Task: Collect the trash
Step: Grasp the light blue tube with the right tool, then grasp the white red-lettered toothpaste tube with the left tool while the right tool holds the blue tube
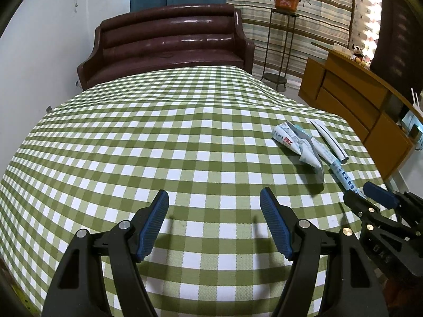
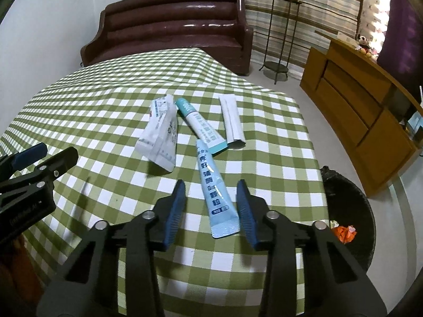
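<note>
Straddling a pale blue printed sachet (image 2: pixel 218 192), the right gripper (image 2: pixel 211 206) has its jaws apart, pads not pressing. Three more wrappers lie toward twelve o'clock. The left gripper (image 1: pixel 214 222) hangs released over bare green-checked worktop (image 1: pixel 132 145). At three o'clock, past the edge, stands a black-lined bin (image 2: pixel 351 192).

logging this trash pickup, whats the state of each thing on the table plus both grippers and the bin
light blue sachet: flat on cloth, between the right gripper's fingers, not pinched
white pouch: crumpled, lying loose
teal and white sachet: flat, untouched
plain white sachet: flat, untouched
right gripper: open
left gripper: open, empty
black trash bin: open, holds orange scrap
</note>
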Demonstrator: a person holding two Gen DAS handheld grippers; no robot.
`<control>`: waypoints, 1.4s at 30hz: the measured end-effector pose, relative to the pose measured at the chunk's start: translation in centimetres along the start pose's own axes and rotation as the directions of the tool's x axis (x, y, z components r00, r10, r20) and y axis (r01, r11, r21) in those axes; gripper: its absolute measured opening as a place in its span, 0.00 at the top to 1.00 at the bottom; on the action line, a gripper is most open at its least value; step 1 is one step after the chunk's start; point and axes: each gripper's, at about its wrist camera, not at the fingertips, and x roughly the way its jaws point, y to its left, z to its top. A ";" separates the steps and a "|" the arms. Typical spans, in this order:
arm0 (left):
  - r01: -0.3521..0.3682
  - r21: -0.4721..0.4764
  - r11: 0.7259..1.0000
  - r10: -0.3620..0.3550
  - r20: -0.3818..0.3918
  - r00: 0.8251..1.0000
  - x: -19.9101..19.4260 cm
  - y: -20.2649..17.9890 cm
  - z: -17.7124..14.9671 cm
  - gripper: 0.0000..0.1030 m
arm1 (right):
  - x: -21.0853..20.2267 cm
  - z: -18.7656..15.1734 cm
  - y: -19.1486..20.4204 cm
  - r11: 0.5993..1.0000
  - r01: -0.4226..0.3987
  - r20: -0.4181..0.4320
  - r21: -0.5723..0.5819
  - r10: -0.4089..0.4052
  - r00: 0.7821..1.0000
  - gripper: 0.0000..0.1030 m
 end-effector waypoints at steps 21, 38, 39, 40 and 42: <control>0.004 0.002 1.000 -0.004 -0.006 1.000 0.4 -1.1 0.3 0.33 | 0.7 -0.3 0.4 1.000 -0.015 -0.028 -0.006 0.015 0.999 0.81; 0.006 0.007 1.000 -0.006 -0.009 1.000 0.7 -1.6 0.2 0.33 | 0.5 0.0 0.0 1.000 -0.021 -0.010 0.004 0.021 1.000 0.82; 0.007 0.009 1.000 -0.007 -0.009 1.000 0.7 -1.7 0.2 0.33 | 0.3 0.0 -0.1 1.000 -0.021 -0.004 0.007 0.021 1.000 0.82; 0.008 0.011 1.000 -0.008 -0.008 1.000 0.7 -1.9 0.2 0.33 | 0.2 0.0 -0.1 1.000 -0.022 0.000 0.009 0.022 1.000 0.82; 0.013 0.016 1.000 -0.013 -0.008 1.000 0.7 -2.4 0.2 0.33 | -0.2 0.1 -0.4 1.000 -0.021 0.009 0.014 0.021 1.000 0.82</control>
